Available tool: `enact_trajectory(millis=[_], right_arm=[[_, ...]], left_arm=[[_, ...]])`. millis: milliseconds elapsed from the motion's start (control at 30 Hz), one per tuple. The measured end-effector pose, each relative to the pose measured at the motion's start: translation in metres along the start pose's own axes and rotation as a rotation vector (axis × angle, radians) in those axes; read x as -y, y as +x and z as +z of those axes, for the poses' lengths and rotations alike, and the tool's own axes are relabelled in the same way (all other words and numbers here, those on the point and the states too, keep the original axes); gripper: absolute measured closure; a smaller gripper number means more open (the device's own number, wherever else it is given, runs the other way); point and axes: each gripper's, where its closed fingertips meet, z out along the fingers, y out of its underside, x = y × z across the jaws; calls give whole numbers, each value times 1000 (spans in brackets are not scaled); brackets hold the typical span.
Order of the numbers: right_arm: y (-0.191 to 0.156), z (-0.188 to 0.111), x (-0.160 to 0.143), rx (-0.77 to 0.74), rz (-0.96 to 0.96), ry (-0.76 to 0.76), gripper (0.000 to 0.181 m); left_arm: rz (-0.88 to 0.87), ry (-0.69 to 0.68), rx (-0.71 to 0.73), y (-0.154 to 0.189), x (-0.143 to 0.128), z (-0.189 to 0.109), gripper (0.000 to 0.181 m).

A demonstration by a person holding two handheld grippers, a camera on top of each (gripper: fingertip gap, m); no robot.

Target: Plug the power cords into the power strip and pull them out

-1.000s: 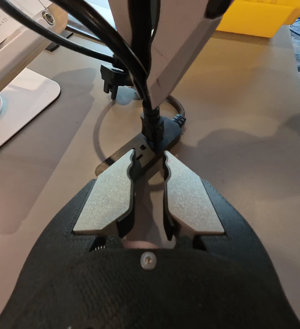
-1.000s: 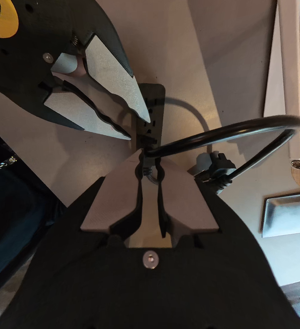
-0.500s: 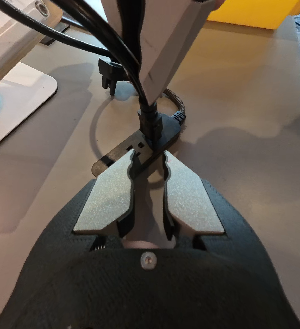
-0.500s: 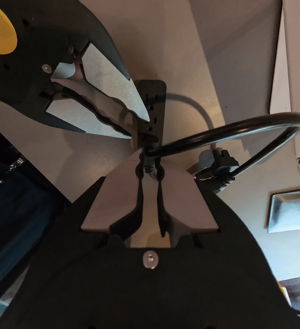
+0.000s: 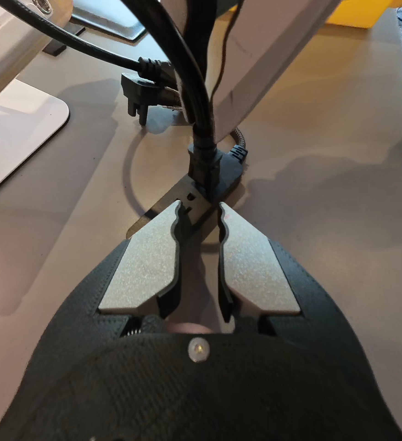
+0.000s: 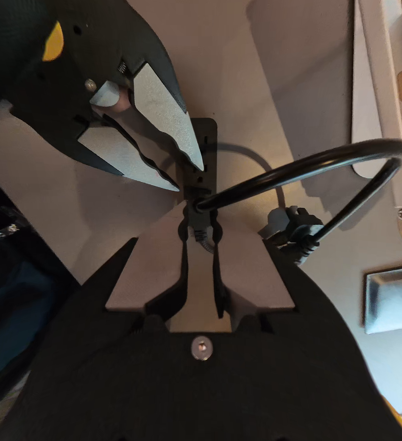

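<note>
A black power strip [image 5: 190, 200] lies on the tan table; it also shows in the right wrist view [image 6: 209, 143]. One black plug [image 5: 204, 167] stands in its end outlet. My right gripper [image 6: 200, 210] comes from above and is shut on that plug [image 6: 198, 217], whose cord [image 6: 314, 157] loops off to the right. Its white fingers [image 5: 254, 71] show in the left wrist view. My left gripper [image 5: 199, 205] is open, its tips over the strip just short of the plug; it also shows in the right wrist view [image 6: 189, 178]. A second plug [image 5: 142, 93] lies loose beside the strip.
The strip's braided cable [image 5: 239, 140] curls behind it. A white monitor base [image 5: 16, 124] sits at the left, a yellow bin [image 5: 362, 16] at the far right, and a silver tray [image 6: 395, 298] beyond the loose plug [image 6: 295, 226]. The grippers' ends are close to 6 cm from one another.
Little has changed. My left gripper has shifted slightly along the strip, still open. My right gripper stays on the plug seated in the strip, with its tips a touch wider apart.
</note>
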Motion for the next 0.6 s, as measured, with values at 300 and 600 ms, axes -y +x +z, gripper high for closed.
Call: enact_trajectory(millis=[300,600], right_arm=[[2,15,-3,-109,-86,-88,166],[1,16,-4,-89,-87,-164,167]], left_arm=[[3,-7,7,-1,-1,-1,155],[-23,44,33,-12,6,-14,155]])
